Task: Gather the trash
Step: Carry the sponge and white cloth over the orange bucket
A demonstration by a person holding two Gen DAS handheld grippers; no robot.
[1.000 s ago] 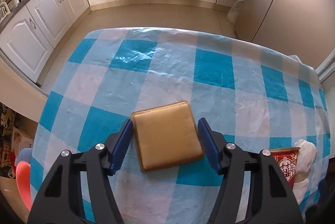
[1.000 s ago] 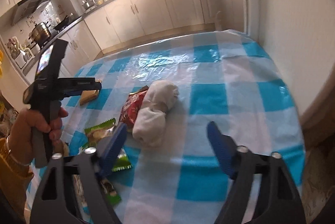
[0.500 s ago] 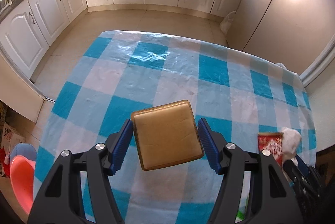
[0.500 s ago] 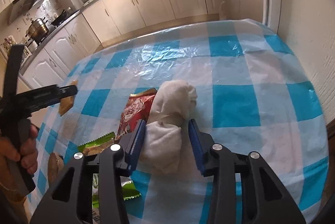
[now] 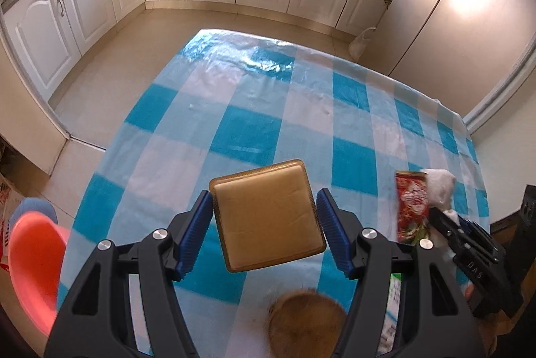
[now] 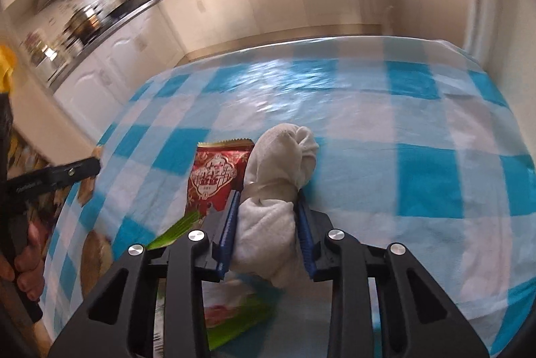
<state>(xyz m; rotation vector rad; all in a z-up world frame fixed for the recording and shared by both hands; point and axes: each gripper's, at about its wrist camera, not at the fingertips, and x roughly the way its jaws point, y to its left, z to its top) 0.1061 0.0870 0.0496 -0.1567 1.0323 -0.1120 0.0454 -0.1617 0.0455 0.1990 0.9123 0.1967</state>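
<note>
right wrist view: one white cloth bundle [image 6: 268, 190], one red wrapper [image 6: 214, 173].

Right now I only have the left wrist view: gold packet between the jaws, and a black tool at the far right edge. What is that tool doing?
Observer: That is the right gripper; its jaws have just been closing and now squeeze the white cloth bundle.
Operator: Is the red wrapper caught in that grip?
Observer: No, the red wrapper lies flat just left of the bundle, outside the fingers.
Operator: Any other trash near it?
Observer: A green wrapper lies on the checked tablecloth beneath the gripper.
</note>
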